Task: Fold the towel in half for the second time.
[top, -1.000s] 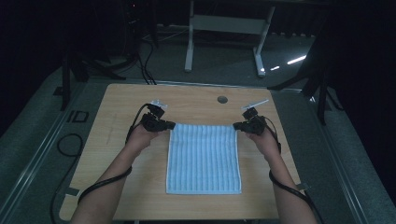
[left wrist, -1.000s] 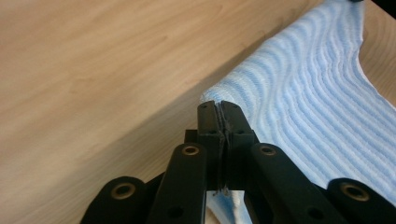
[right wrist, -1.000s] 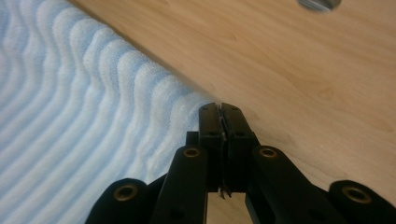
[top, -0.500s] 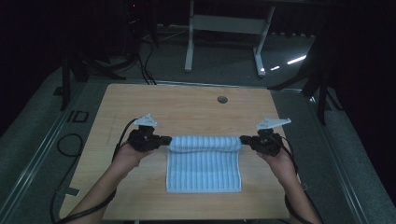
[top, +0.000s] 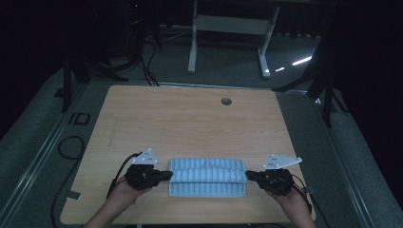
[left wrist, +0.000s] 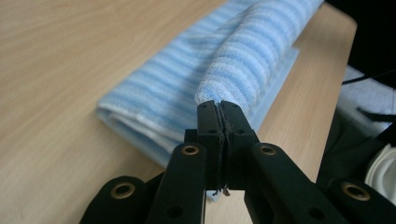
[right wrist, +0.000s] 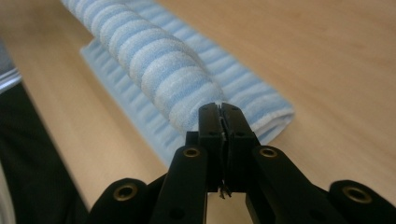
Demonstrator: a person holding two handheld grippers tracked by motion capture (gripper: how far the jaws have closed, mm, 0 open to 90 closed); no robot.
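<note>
A blue and white striped towel (top: 208, 177) lies folded over itself near the table's front edge. My left gripper (top: 167, 175) is shut on the towel's left corner, and my right gripper (top: 248, 176) is shut on its right corner. In the left gripper view the towel (left wrist: 243, 60) rises in a roll from the closed jaws of the left gripper (left wrist: 218, 106), over the flat layer below. The right gripper view has the same roll of towel (right wrist: 159, 60) running away from the closed jaws of the right gripper (right wrist: 219, 109).
The wooden table (top: 190, 123) has a round grommet hole (top: 226, 101) near its far edge. Cables (top: 66, 147) lie on the floor at the left. A white desk frame (top: 228, 28) stands beyond the table. A dark garment (right wrist: 32, 163) is at the near edge.
Both grippers have pulled the towel's far edge toward the person, folding it over the near half. The hands have moved from the table's middle to its front edge.
</note>
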